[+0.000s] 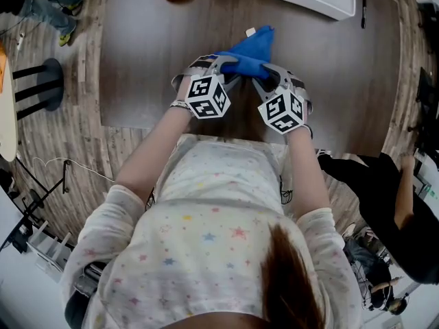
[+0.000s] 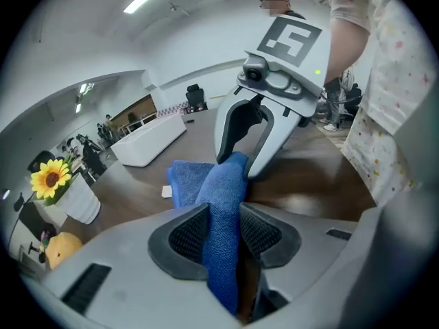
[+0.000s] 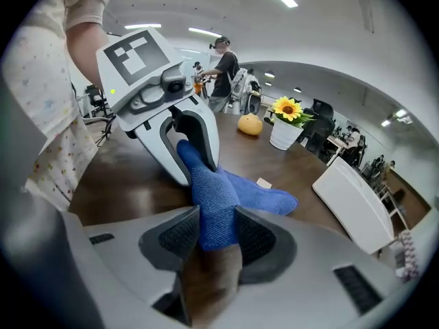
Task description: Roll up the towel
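Left gripper (image 2: 223, 230), right gripper (image 3: 218, 233): towel (image 1: 258, 48) edge

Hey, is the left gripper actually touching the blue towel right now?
Touching. The left gripper view shows the left gripper closed on the blue towel, with the fabric pinched between both ribbed pads and no gap showing.

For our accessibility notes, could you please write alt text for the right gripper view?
The right gripper is shut on a bunched blue towel, and the left gripper, facing it, grips it too above a dark table. The towel's far part lies on the table; a potted sunflower and a white tray stand beyond.
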### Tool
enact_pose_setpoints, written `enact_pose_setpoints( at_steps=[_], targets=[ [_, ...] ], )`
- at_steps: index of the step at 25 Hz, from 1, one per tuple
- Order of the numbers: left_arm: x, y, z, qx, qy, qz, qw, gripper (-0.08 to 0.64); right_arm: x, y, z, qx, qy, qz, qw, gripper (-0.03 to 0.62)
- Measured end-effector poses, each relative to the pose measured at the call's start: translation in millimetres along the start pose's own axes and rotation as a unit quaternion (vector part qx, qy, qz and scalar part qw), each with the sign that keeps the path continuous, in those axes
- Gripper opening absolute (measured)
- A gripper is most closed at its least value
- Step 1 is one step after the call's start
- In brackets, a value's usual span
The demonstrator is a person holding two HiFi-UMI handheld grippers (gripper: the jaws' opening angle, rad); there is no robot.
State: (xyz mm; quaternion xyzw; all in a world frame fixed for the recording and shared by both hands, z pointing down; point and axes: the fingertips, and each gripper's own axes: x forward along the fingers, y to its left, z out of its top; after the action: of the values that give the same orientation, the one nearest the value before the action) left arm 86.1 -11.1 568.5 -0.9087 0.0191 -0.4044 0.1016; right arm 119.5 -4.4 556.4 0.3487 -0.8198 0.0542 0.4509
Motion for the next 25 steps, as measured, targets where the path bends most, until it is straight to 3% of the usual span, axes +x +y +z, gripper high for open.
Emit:
enact_pose_setpoints(
  at_steps=[9,17,21,25],
  targets=[
    [-9.2,-26.0,12.4,-0.038,0.005,-0.025,0.9989,0.094,-19.8,12.9,-8.1,-0.015,0.004,0.013,1.0,0.123],
    [-15.4,-66.0,18.3,-0.07,0.009,-0.054,0.9961,0.092,-38.5,41.4,-22.8,-0.026,0.002,0.069,0.997,0.118],
    [-20.7,-93.3,23.7,-0.111,0.007,-0.082,0.9904,0.092,-52.8,61.1,-33.7,-0.005,-0.001,0.116,0.993,0.118],
    [-25.1,-109.3,29.0,-0.174,-0.004,-0.117,0.9778,0.095,-64.0,71.3,-39.3,0.038,-0.012,0.167,0.985,0.12]
  ],
)
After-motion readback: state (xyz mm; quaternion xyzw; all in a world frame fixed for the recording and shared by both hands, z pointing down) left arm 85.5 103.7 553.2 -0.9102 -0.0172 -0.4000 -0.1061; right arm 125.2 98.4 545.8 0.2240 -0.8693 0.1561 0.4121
